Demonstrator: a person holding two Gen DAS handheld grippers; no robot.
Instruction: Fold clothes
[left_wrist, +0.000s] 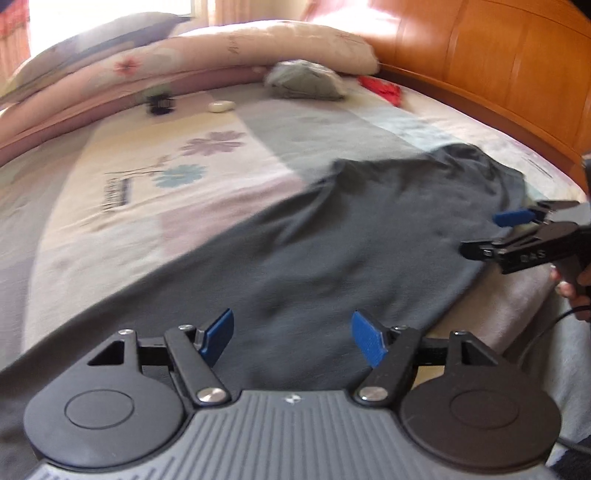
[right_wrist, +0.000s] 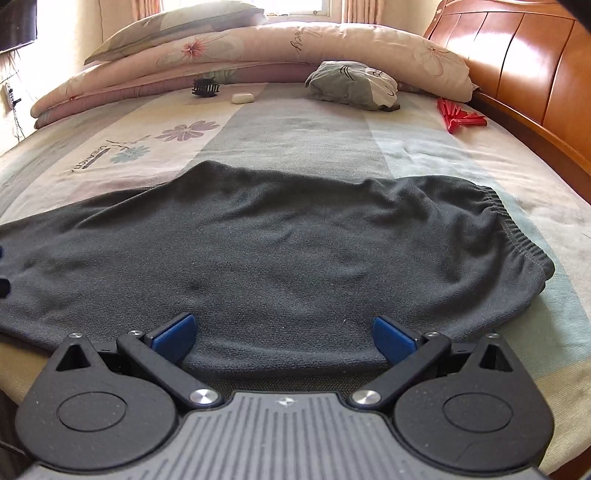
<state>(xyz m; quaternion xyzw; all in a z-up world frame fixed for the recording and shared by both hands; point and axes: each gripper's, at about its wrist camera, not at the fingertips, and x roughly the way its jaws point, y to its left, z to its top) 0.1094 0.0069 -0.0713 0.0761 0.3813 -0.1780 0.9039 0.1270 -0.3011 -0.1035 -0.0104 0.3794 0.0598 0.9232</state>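
Observation:
Dark grey trousers (right_wrist: 280, 236) with an elastic waistband (right_wrist: 517, 229) lie spread flat across the bed. My right gripper (right_wrist: 283, 336) is open at the garment's near edge, its blue pads (right_wrist: 173, 334) wide apart just above the cloth. In the left wrist view the same trousers (left_wrist: 332, 243) stretch away to the right. My left gripper (left_wrist: 293, 338) is open over the cloth with nothing between its fingers. At the right of that view the right gripper (left_wrist: 491, 234) is also seen open, held by a hand (left_wrist: 570, 291) over the garment's edge.
Folded floral quilts (right_wrist: 258, 48) and a pillow (right_wrist: 177, 26) are stacked at the far side of the bed. In front of them lie a grey bundle (right_wrist: 354, 86), a red item (right_wrist: 458, 118), a white case (right_wrist: 242, 98) and a black hair clip (right_wrist: 205, 87). A wooden headboard (right_wrist: 524, 62) runs along the right.

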